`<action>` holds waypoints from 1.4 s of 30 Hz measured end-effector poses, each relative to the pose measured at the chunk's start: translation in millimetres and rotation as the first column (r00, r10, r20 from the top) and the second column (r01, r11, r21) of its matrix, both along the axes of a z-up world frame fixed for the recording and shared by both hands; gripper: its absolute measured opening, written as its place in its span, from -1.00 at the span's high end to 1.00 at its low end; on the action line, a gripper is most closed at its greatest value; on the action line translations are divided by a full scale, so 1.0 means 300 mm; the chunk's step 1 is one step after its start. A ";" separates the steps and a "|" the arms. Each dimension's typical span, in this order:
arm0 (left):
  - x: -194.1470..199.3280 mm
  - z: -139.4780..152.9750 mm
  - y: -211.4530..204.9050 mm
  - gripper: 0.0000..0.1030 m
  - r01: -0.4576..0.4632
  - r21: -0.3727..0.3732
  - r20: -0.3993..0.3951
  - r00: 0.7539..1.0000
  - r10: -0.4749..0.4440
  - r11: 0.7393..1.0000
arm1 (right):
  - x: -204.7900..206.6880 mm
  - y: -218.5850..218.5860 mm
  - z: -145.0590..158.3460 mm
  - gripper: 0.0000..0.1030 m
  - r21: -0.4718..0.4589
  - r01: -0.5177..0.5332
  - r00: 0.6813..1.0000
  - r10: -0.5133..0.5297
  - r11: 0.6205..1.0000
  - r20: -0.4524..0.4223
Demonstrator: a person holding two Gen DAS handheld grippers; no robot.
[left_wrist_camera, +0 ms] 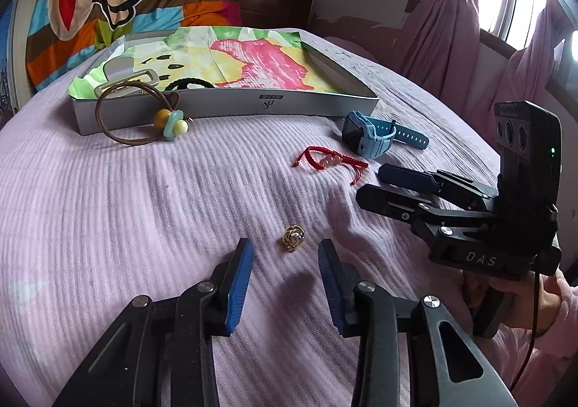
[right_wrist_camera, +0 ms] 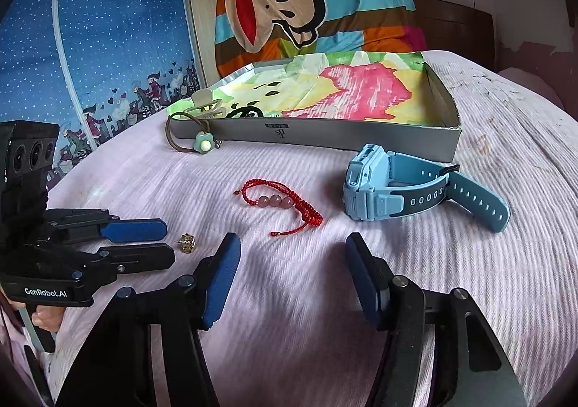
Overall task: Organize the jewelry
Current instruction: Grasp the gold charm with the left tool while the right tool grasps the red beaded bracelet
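**Approach to two pieces on the bed**

Left gripper (left_wrist_camera: pixel 285 264) — jaws apart, empty — has the gold earring (left_wrist_camera: pixel 292 243) just ahead between its tips. Right gripper (right_wrist_camera: pixel 292 258), also apart, faces the red bracelet (right_wrist_camera: pixel 280 206). Next, probably: close, then carry to the box (right_wrist_camera: pixel 325 139) beyond.

Each camera sat low behind its own fingers, looking forward and down across the bed (left_wrist_camera: pixel 108 208) from close range. The left view faced the gold charm (left_wrist_camera: pixel 292 243) at 12 o'clock; the right view, beside it, saw that charm (right_wrist_camera: pixel 188 243) at 9 o'clock. Both shared the box (left_wrist_camera: pixel 231 107) beyond.
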State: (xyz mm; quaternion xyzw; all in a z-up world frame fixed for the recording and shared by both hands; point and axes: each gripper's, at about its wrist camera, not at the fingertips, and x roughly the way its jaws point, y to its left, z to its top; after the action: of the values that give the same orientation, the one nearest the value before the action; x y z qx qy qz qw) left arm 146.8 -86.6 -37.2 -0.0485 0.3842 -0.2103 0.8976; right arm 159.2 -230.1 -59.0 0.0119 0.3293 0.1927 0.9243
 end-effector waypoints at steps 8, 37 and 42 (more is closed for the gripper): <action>0.034 -0.014 -0.027 0.56 0.007 0.039 -0.025 1.000 -0.006 0.999 | 0.059 0.016 -0.013 -0.01 0.027 -0.006 0.999 0.007 1.000 -0.033; 0.002 0.008 0.018 0.77 -0.101 0.026 0.049 0.994 0.100 0.995 | 0.030 0.039 0.006 0.86 0.027 -0.042 0.999 0.041 0.999 0.032; -0.001 0.007 0.021 0.77 -0.117 0.033 0.053 0.992 0.116 0.993 | 0.023 0.041 0.005 0.86 0.022 -0.045 0.998 0.044 0.999 0.037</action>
State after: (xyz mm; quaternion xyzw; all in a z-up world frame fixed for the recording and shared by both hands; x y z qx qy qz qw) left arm 146.5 -80.1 -35.2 -0.0494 0.3613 -0.1519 0.9187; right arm 166.1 -217.6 -57.5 0.0114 0.3106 0.2170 0.9254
